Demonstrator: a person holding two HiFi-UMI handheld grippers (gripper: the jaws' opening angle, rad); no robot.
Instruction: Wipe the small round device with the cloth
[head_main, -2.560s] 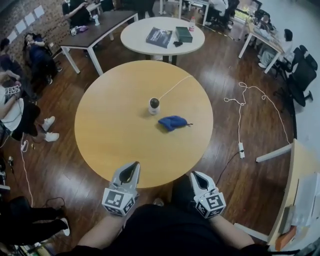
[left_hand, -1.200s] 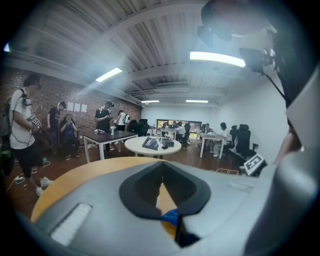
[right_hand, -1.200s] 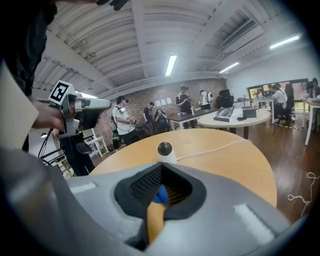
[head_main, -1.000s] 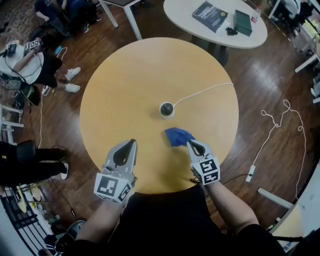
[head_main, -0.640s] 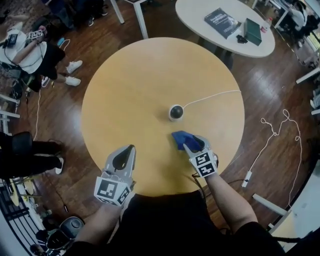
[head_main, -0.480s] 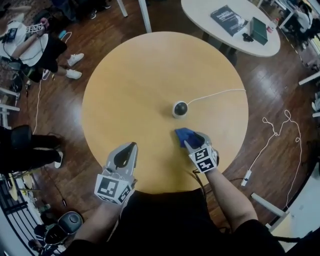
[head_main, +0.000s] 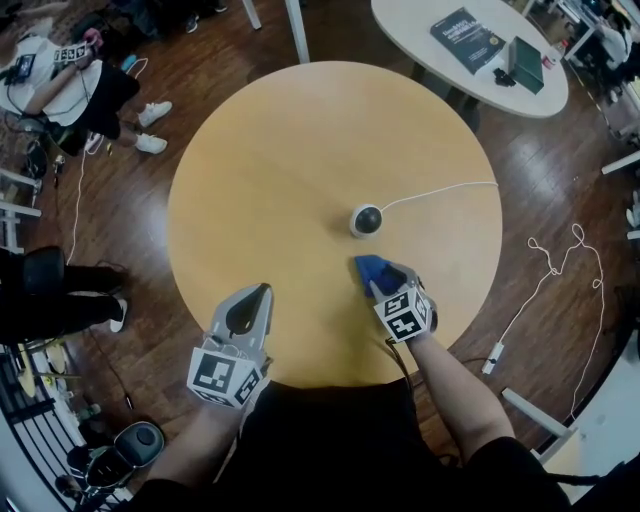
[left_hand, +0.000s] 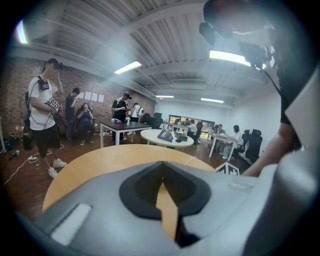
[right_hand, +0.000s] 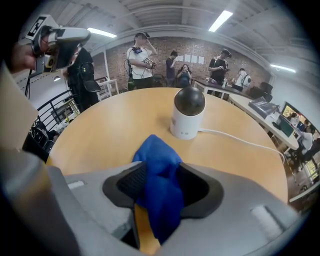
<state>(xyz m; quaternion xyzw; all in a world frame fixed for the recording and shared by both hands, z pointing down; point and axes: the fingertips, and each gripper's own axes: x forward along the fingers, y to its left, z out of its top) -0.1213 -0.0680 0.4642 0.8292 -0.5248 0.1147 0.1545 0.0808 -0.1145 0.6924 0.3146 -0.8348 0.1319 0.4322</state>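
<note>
The small round device (head_main: 366, 220), white with a black dome, stands near the middle of the round wooden table (head_main: 260, 150); in the right gripper view the device (right_hand: 189, 117) is just beyond the jaws. A bunched blue cloth (head_main: 372, 270) lies on the table in front of it. My right gripper (head_main: 386, 282) points steeply down over the cloth. Its jaws have just been opening and stand open, with the blue cloth (right_hand: 157, 185) between them. My left gripper (head_main: 262, 291) hovers near the table's front edge, shut and empty, as its own view of the left gripper (left_hand: 162, 164) confirms.
A white cable (head_main: 440, 190) runs from the device off the table's right edge. A second round table (head_main: 470, 75) with a book and a box stands behind. People sit at the far left (head_main: 60, 70). More cable (head_main: 550, 270) lies on the floor to the right.
My right gripper came down and forward onto the blue cloth, and its jaws went from shut to open around it. The left gripper shifted slightly along the table's front edge.
</note>
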